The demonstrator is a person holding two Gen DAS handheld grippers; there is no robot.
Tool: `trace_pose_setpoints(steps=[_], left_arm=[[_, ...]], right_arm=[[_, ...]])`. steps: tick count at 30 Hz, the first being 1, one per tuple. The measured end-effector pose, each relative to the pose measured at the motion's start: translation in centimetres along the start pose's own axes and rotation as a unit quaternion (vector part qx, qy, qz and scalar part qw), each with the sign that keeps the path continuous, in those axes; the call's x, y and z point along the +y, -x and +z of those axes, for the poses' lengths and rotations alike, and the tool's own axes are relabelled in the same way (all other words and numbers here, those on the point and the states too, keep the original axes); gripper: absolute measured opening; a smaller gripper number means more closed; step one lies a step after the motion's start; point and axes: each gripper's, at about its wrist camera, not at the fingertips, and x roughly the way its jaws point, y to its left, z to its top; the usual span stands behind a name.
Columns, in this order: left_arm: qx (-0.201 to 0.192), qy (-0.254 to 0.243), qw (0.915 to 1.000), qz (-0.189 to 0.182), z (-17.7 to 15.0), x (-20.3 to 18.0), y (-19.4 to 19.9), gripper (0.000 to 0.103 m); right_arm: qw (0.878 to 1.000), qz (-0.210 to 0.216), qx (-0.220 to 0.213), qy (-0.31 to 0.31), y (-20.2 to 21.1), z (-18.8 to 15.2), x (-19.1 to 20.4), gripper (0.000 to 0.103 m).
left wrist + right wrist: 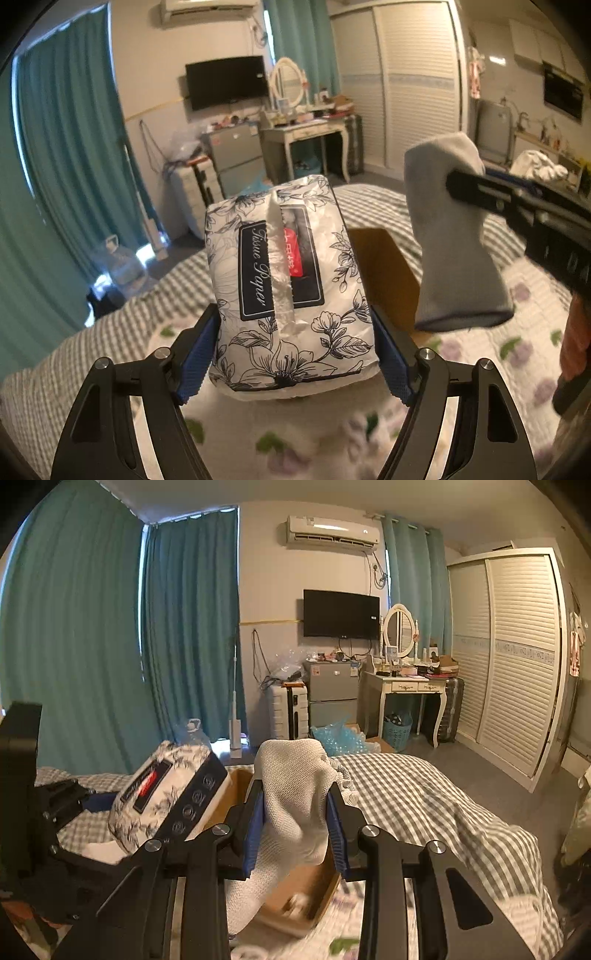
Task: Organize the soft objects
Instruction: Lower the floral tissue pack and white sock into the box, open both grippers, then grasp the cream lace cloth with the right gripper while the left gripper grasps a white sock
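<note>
My left gripper point(295, 354) is shut on a floral white tissue paper pack point(288, 288) and holds it above the bed; the pack also shows in the right wrist view point(159, 794). My right gripper point(297, 830) is shut on a pale grey sock point(295, 805), which hangs down over an open cardboard box point(306, 893). In the left wrist view the sock point(454, 251) dangles from the right gripper point(458, 184) at the right, beside the pack and above the brown box point(384, 273).
The bed has a grey checked blanket point(424, 805) and a floral quilt point(524, 354). Beyond its foot are a water jug point(122, 262), a small fridge point(332, 694), a dressing table point(406, 686) and a wardrobe point(509, 657). Teal curtains point(92, 646) hang at the left.
</note>
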Motion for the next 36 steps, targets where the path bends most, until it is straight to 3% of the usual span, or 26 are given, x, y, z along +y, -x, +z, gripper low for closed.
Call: trace_pose_setpoints(steps=[3,9,13,17,21,27,29,33,35,36], left_arm=[[0.004,-0.004,0.9999,0.01,1.2,0.2,-3.6,0.077],[0.026,-0.031,0.9991,0.016,0.0,-0.3,-8.4,0.078],[0.007,-0.043,0.9987,0.026,-0.7,-0.9,-8.8,0.081],[0.008,-0.032,0.9985,0.044,-0.7,-0.5,-8.1,0.082],[0.005,-0.019,0.9992,0.035,0.1,0.1,-5.5,0.082],[-0.025,0.003,0.999,0.038,2.0,0.5,2.1,0.082],[-0.038,0.022,0.9984,0.035,2.3,0.8,5.5,0.082],[-0.061,0.049,0.9955,0.054,2.2,0.7,10.8,0.09],[-0.076,0.06,0.9926,0.072,1.7,0.6,12.8,0.091],[-0.082,0.064,0.9911,0.082,1.3,0.6,13.6,0.091]], right_arm=[[1.0,0.0,0.018,-0.007,-4.2,-0.3,-1.3,0.031],[0.998,0.002,0.054,-0.026,-10.4,-2.7,-2.9,0.031],[0.997,0.019,0.063,-0.051,-12.0,-3.6,-4.2,0.032],[0.995,0.004,0.069,-0.072,-11.9,-3.7,-4.9,0.046],[0.996,-0.003,0.05,-0.072,-8.7,-2.1,-5.1,0.051],[0.998,-0.008,0.02,-0.056,-1.0,1.6,-4.3,0.054],[0.999,-0.012,0.012,-0.044,1.8,2.6,-3.9,0.065],[1.0,-0.021,0.003,-0.01,7.6,3.8,-2.5,0.072],[1.0,-0.02,-0.004,-0.004,9.7,3.7,-2.2,0.09],[1.0,-0.015,-0.009,-0.004,10.9,3.6,-2.1,0.094]])
